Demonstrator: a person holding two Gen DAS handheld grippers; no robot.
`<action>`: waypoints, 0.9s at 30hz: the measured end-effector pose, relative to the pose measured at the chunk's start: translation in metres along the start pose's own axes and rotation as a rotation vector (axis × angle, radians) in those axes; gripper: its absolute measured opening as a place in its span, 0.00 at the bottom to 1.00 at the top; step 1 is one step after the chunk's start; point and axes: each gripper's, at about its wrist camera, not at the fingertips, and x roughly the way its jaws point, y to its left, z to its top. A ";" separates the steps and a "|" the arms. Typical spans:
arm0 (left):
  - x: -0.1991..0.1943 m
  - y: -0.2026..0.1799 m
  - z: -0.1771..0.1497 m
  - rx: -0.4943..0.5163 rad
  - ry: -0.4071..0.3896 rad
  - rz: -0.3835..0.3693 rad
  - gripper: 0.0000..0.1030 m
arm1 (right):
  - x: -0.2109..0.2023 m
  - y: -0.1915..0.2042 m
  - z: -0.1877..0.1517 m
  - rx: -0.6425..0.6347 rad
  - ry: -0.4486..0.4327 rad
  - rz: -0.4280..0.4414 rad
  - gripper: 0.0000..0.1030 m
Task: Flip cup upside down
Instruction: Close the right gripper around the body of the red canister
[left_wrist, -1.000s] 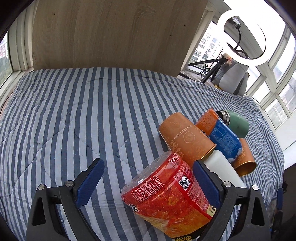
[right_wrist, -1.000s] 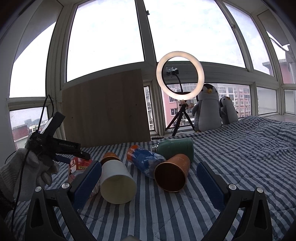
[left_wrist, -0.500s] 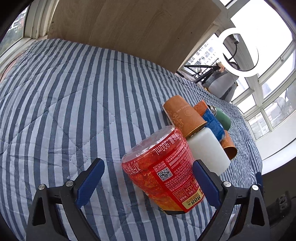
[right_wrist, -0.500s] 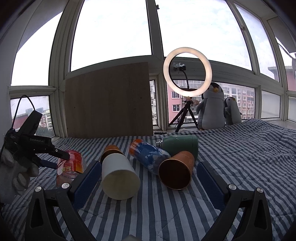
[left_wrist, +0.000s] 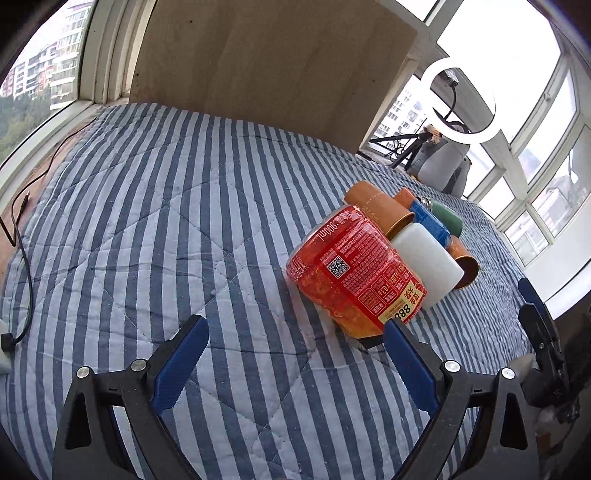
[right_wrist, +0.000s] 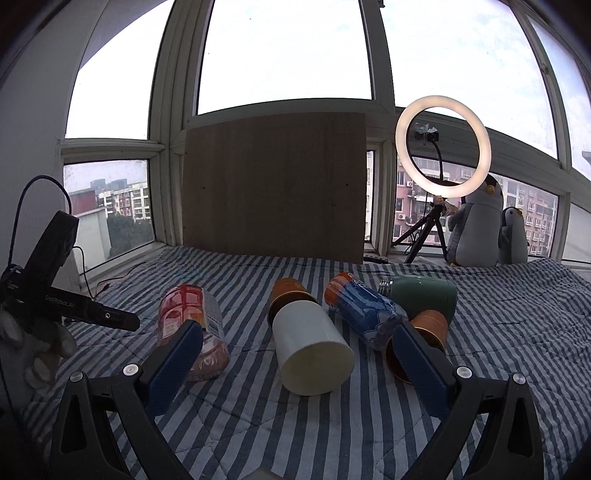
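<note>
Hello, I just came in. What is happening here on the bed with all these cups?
A person holds a claw in each hand over a striped quilt. Both claws are open and empty. The right claw faces the white cup, which lies on its side with its mouth toward the camera. The left claw is near the red jar, also lying down. Two orange cups, a blue bottle and a green flask lie beside them. Nothing is flipped yet.

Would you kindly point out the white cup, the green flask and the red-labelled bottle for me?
white cup (right_wrist: 314, 363): right wrist view, on its open mouth.
green flask (right_wrist: 424, 295): right wrist view, on its side wall.
red-labelled bottle (left_wrist: 354, 269): left wrist view, on its label.
</note>
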 end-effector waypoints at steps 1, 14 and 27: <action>-0.005 0.002 -0.003 0.006 -0.013 0.001 0.94 | 0.005 0.002 0.004 0.006 0.023 0.022 0.98; -0.001 -0.002 -0.010 0.011 -0.048 -0.078 0.95 | 0.076 0.024 0.038 0.051 0.292 0.192 0.98; 0.032 -0.015 0.002 -0.022 -0.009 -0.180 0.92 | 0.149 0.052 0.042 0.085 0.509 0.303 0.84</action>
